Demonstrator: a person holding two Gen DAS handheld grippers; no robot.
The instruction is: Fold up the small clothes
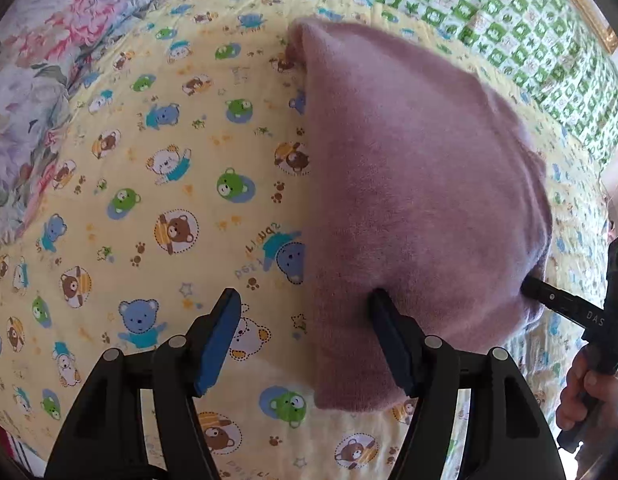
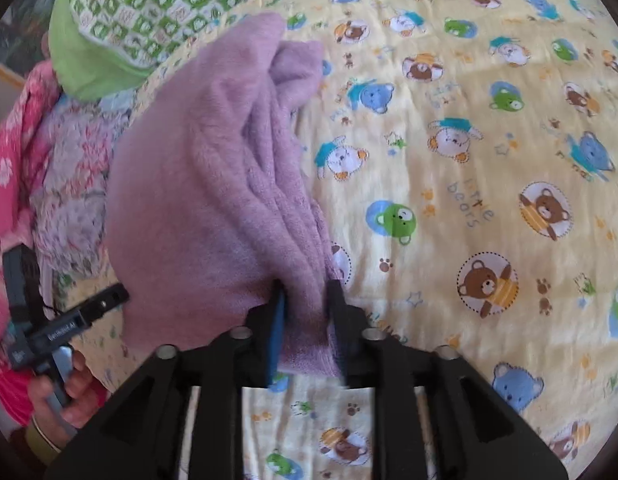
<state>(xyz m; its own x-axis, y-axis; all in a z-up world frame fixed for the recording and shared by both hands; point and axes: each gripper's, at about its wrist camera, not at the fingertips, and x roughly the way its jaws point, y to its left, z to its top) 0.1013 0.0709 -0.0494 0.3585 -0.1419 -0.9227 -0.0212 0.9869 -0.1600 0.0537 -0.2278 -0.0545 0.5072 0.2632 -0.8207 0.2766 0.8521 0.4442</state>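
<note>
The fuzzy mauve fleece garment (image 1: 421, 184) lies folded on the yellow bear-print bed sheet (image 1: 141, 184). In our left view, the left gripper (image 1: 305, 340) stands open beside its edge. In our right view, the right gripper (image 2: 307, 328) pinches the stacked layers, likely to keep them together.

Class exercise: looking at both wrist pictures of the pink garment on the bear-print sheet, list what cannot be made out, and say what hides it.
- What kind of garment it is: bunched folds hide its shape in both views.
- Right hand-held gripper fingertips: left wrist view, buried in fabric.
- Person's hand: left wrist view, cut off by the edge.
- Floral bedding: right wrist view, blurred.
</note>
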